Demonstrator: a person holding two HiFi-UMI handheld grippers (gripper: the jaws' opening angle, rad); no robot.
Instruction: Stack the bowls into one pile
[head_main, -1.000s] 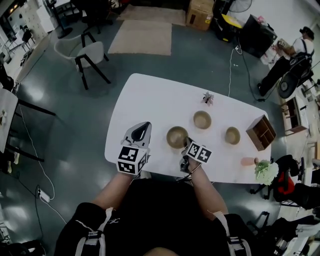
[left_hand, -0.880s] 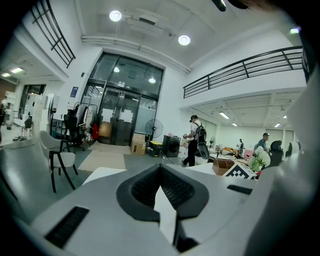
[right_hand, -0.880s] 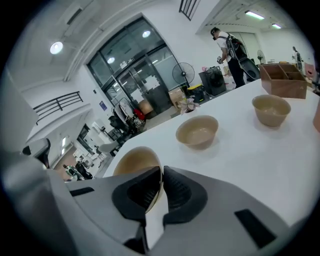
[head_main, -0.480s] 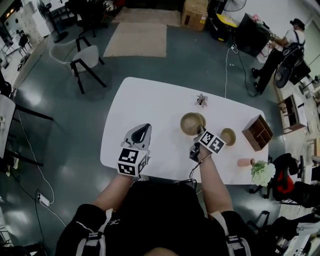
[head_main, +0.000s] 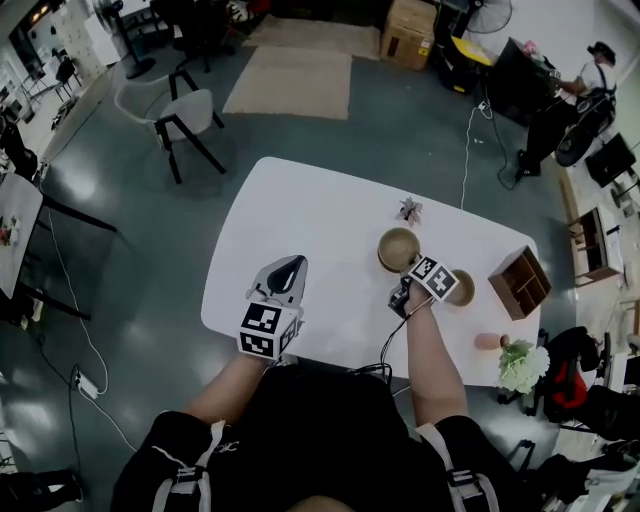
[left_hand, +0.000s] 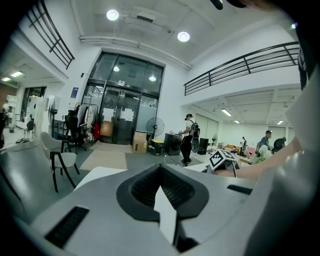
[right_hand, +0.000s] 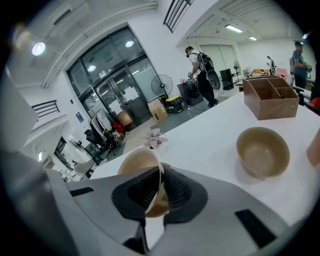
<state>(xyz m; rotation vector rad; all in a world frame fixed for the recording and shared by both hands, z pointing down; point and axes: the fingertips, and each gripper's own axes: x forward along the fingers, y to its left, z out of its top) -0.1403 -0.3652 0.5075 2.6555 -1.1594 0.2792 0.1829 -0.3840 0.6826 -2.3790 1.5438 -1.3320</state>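
Note:
Three tan bowls belong to this table (head_main: 300, 220). My right gripper (head_main: 406, 267) is shut on the near rim of one bowl (head_main: 398, 248), holding it where the middle bowl stood, so that bowl is hidden beneath it. In the right gripper view the rim of the held bowl (right_hand: 136, 162) is pinched between the pads of the right gripper (right_hand: 161, 186). The third bowl (head_main: 462, 290) (right_hand: 262, 150) stands alone to the right, half hidden by the marker cube. My left gripper (head_main: 283, 272) (left_hand: 161, 187) hovers shut and empty over the table's front left.
A wooden divided box (head_main: 520, 282) (right_hand: 272, 95) sits at the right end of the table. A small pink flower (head_main: 408, 209) (right_hand: 156, 138) lies behind the bowls. A pink object (head_main: 490, 341) and white flowers (head_main: 522, 365) are at the near right corner. A chair (head_main: 185, 115) stands on the floor.
My right gripper carried the bowl from the table's front middle to the right and away, ending over the middle bowl's spot. The left gripper barely shifted.

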